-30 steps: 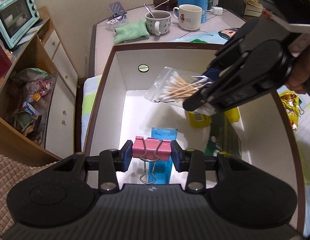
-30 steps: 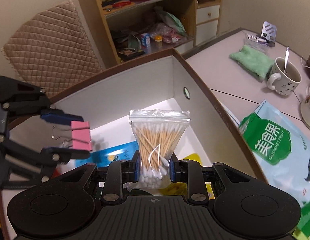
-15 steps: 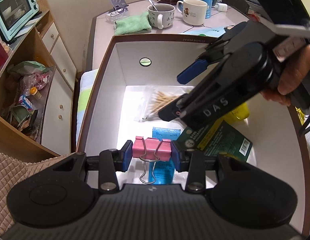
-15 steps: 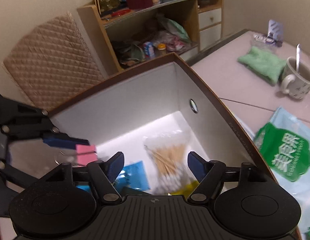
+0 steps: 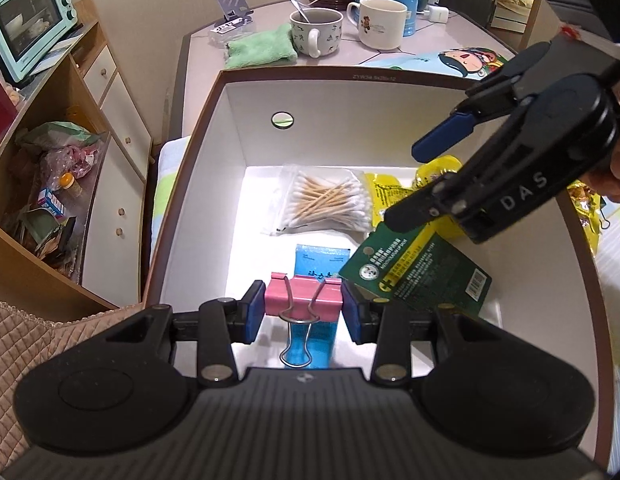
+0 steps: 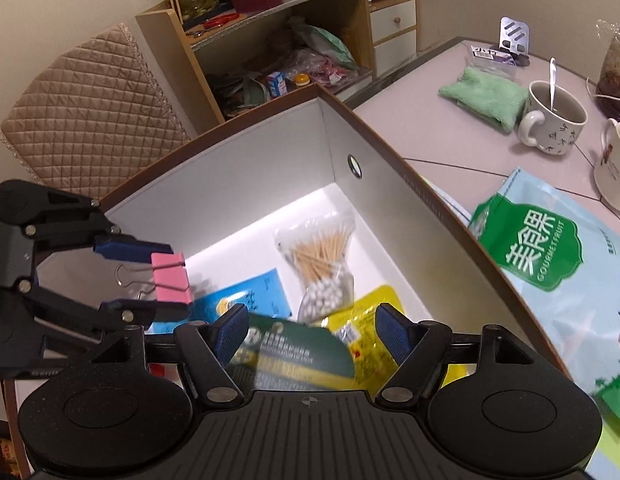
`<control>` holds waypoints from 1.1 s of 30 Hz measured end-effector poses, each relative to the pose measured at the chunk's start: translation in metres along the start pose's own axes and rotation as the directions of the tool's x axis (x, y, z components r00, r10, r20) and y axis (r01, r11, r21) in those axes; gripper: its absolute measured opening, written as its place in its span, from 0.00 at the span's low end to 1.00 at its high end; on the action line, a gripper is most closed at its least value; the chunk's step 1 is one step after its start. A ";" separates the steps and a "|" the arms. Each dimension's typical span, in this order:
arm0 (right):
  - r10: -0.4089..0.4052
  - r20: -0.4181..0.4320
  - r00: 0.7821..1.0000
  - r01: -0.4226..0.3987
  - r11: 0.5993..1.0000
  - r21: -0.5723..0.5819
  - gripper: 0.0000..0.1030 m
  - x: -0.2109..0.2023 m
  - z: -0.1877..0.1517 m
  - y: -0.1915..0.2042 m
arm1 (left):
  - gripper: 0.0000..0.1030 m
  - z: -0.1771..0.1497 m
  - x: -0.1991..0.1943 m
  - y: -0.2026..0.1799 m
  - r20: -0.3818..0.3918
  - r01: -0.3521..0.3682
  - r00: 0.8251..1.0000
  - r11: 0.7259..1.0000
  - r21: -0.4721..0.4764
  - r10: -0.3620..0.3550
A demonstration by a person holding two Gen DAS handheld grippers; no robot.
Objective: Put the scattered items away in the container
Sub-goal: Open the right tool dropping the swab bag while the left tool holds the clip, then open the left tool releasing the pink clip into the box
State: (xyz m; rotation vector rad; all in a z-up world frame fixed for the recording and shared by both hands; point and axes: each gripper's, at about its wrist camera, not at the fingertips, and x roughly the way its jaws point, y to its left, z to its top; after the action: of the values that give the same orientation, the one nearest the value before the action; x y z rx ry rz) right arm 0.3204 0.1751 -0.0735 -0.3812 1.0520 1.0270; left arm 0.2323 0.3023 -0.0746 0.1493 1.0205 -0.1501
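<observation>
The left gripper (image 5: pixel 304 312) has its jaws clamped on a pink clip (image 5: pixel 302 298), wire handles hanging down, held above the near end of the box (image 5: pixel 389 76). The right gripper (image 6: pixel 311 330) hangs over the box too, at the right side, its jaws wide apart and empty. Down on the white floor of the box lies a bag of swabs (image 5: pixel 325 202), flat, toward the far end. Just right of it is a yellow packet (image 5: pixel 389 196); a green card (image 5: pixel 421 272) lies nearer, overlapping a blue packet (image 5: pixel 315 258) under the clip. Beyond the box, on the bench (image 5: pixel 270 8), stand two mugs (image 5: pixel 315 32) beside a green cloth (image 5: pixel 260 48).
</observation>
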 end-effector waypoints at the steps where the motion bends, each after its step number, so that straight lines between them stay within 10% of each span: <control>1: 0.000 -0.001 1.000 0.000 1.000 0.001 0.71 -0.001 -0.002 0.001 | 0.34 -0.001 -0.002 -0.001 0.001 0.003 1.000 1.000 0.003 -0.003; 19: -0.013 0.006 1.000 0.013 1.000 0.016 0.71 -0.018 -0.012 0.008 | 0.34 -0.029 -0.026 -0.042 -0.031 0.177 0.984 0.981 0.075 -0.175; 23: -0.013 0.004 1.000 0.013 1.000 0.014 0.71 -0.023 -0.014 0.011 | 0.65 -0.037 -0.025 -0.056 -0.057 0.216 0.976 0.972 0.097 -0.211; 33: -0.003 0.029 1.000 0.003 1.000 0.003 0.71 -0.051 -0.038 0.030 | 0.72 -0.046 -0.034 -0.058 -0.062 0.171 0.984 0.983 0.068 -0.167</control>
State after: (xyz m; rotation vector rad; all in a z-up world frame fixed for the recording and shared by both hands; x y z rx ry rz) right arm 0.2690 0.1376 -0.0428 -0.3648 1.0268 1.0255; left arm 0.1648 0.2568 -0.0724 0.1340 1.0837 -0.3397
